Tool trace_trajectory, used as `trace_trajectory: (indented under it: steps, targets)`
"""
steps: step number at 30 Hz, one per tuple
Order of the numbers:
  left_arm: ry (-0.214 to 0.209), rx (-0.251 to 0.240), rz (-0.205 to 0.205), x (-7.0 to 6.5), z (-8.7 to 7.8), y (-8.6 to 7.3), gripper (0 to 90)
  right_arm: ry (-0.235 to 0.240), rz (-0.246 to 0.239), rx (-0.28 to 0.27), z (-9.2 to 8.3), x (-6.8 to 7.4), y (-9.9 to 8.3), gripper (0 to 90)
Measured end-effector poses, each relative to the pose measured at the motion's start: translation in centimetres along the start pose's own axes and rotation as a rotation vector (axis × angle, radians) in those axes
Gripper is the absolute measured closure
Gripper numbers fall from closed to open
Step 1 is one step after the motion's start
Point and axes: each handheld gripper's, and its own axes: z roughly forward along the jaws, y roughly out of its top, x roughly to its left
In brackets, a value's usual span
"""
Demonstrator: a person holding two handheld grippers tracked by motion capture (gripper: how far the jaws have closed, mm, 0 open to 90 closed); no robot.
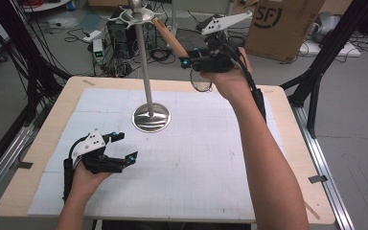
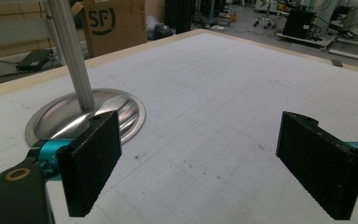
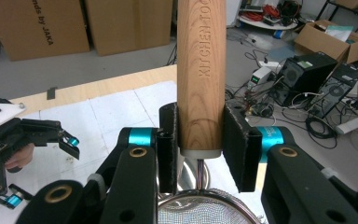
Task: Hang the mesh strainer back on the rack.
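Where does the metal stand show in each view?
High view: stand rises from its round base at table centre, pole reaching the top edge.
Left gripper view: stand upper left, base behind the left jaw.
Right gripper view: I cannot make it out.
Shared landmark: the SF box.

From my right gripper (image 3: 200, 149) view, the strainer's wooden handle (image 3: 201, 70) runs out of the top edge, so I cannot see its far end. The mesh bowl (image 3: 200, 210) is cut off by the bottom edge. From above, my hand (image 1: 227, 79) covers most of this bowl, and the top of the metal stand (image 1: 143, 62) leaves the frame, so I cannot tell whether the handle touches its hooks. From my left gripper (image 2: 200, 163) view, the pole is cut off at the top edge.
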Motion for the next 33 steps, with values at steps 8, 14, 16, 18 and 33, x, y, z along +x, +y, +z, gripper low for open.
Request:
trace_trajectory:
  steps: [8, 14, 16, 18, 33]
  targets:
    - [0.004, -0.002, -0.007, 0.1, -0.1, -0.1, 14.7, -0.015, 0.005, 0.016, 1.1, -0.2, 0.4, 68.5]
    - [0.004, -0.004, -0.006, 0.1, -0.1, -0.1, 14.7, -0.043, 0.012, 0.013, 1.3, -0.5, 0.3, 68.6]
    - [0.005, -0.006, -0.008, 0.2, -0.2, -0.1, 14.7, -0.036, 0.012, 0.008, 1.2, -0.6, 0.3, 68.5]
    - [0.006, -0.002, -0.008, 0.2, -0.2, -0.1, 14.7, -0.041, 0.009, 0.015, 1.1, -0.7, 0.3, 68.5]
    - [0.005, -0.001, -0.001, 0.1, -0.1, -0.1, 14.7, -0.015, 0.022, 0.046, 3.9, -0.5, 0.0, 68.4]
